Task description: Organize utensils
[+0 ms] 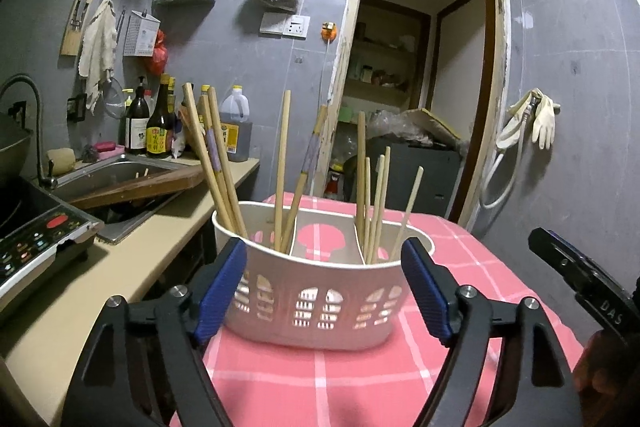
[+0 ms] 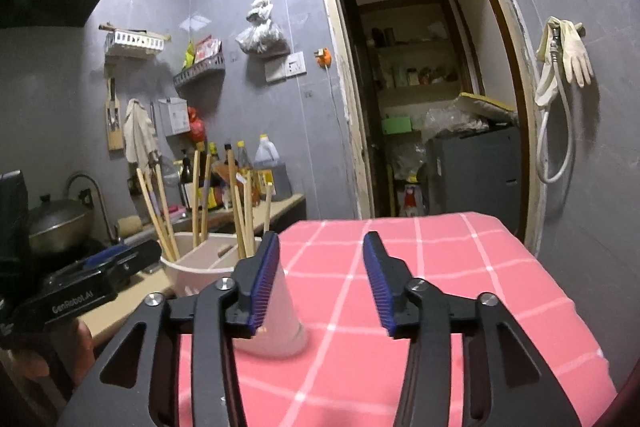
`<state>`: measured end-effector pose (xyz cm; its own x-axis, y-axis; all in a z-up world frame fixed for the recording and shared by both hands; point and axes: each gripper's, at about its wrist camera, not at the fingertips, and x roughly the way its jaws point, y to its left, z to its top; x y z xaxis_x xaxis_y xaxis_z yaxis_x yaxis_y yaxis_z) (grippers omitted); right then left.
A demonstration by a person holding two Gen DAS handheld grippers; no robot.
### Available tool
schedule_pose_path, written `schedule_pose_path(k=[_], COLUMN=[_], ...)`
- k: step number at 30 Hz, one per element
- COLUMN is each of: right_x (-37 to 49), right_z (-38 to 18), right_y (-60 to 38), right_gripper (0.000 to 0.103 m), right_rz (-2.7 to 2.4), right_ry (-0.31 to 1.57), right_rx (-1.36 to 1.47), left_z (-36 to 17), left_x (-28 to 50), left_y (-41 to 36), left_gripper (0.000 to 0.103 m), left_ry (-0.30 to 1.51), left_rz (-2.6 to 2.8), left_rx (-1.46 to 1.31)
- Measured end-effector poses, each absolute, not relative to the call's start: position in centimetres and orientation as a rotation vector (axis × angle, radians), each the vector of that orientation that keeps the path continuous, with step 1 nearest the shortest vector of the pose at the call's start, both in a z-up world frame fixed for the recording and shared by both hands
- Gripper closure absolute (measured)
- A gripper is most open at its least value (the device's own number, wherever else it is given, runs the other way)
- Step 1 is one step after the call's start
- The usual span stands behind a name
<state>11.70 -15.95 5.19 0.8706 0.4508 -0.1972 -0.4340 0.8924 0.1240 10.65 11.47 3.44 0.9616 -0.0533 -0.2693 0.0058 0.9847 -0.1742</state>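
A white slotted utensil caddy stands on the table's pink checked cloth. Several wooden chopsticks stand upright in its left and right compartments; the middle one looks bare. My left gripper is open wide just in front of the caddy, with its blue pads framing the caddy and not pressing on it. My right gripper is open over the cloth with nothing between its fingers. The caddy and chopsticks sit just left of its left finger.
A beige counter on the left carries an induction cooker, a sink and sauce bottles. An open doorway lies behind the table. A hand holds the left gripper's body.
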Motion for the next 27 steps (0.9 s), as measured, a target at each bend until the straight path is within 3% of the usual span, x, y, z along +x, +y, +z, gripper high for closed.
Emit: schedule_pose_path(k=[4, 8, 21, 27], right_x=[10.3, 8.7, 4.0, 2.3], right_z=[5.2, 5.3, 4.5, 4.0], right_y=[-16.7, -17.4, -19.5, -20.3], right_gripper=[0.051, 0.037, 0.004, 0.0], right_rz=[0.446, 0.429, 0.327, 0.264], right_ry=[0.244, 0.243, 0.24, 0.216], right_rx=[0.068, 0.054, 0.005, -0.028], left_z=[3.2, 2.9, 1.9, 0.9], left_x=[9.5, 8.3, 3.9, 2.3], left_y=[11.1, 10.7, 9.2, 8.2], left_gripper=[0.019, 0.011, 0.006, 0.006], left_ry=[0.294, 0.305, 0.312, 0.317], left_rz=[-0.024, -0.018, 0.005, 0.003], left_rx=[-0.163, -0.148, -0.082, -0.054])
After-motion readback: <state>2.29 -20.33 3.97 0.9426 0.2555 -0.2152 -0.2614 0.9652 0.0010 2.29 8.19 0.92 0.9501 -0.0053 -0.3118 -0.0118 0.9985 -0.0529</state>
